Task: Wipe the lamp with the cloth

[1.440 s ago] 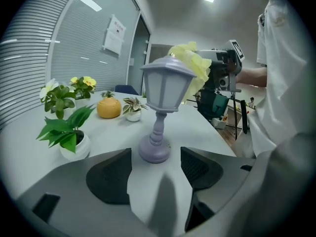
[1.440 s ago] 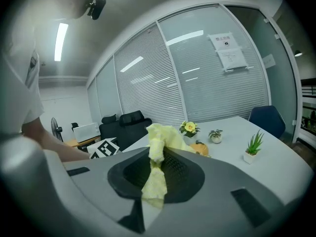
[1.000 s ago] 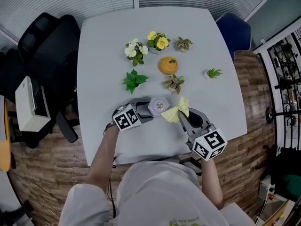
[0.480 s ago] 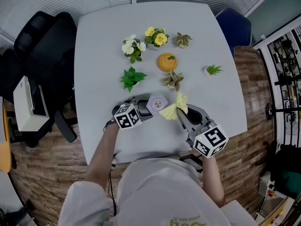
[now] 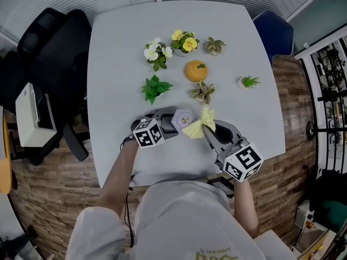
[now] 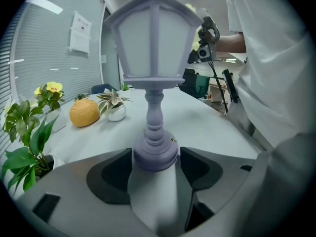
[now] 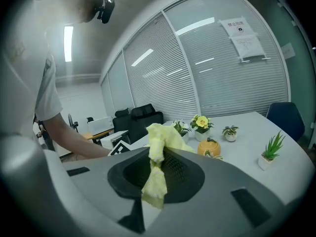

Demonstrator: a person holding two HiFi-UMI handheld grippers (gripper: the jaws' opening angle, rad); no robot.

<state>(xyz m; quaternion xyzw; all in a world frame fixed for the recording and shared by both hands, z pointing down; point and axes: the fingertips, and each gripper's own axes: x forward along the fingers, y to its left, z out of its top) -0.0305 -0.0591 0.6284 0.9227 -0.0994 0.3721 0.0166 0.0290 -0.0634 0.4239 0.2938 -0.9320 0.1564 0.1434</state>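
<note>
A small lilac lantern-shaped lamp [image 5: 182, 120] stands upright near the table's front edge. My left gripper [image 5: 169, 124] is shut on its round base [image 6: 155, 153], one jaw on each side. In the left gripper view the lantern head [image 6: 154, 38] rises above the jaws. A crumpled yellow cloth [image 5: 199, 125] touches the lamp's right side. My right gripper [image 5: 210, 131] is shut on that cloth [image 7: 157, 159], which sticks up and hangs down between the jaws.
Behind the lamp on the grey table [image 5: 124, 47] stand a green leafy plant [image 5: 154, 88], white flowers [image 5: 155, 53], yellow flowers [image 5: 185, 40], an orange pumpkin-like ornament [image 5: 196, 71] and three small potted plants [image 5: 203, 92]. A black chair [image 5: 51, 53] is at the left.
The yellow cloth has shifted slightly along the lamp's right side. My left gripper keeps its hold on the lamp's base.
</note>
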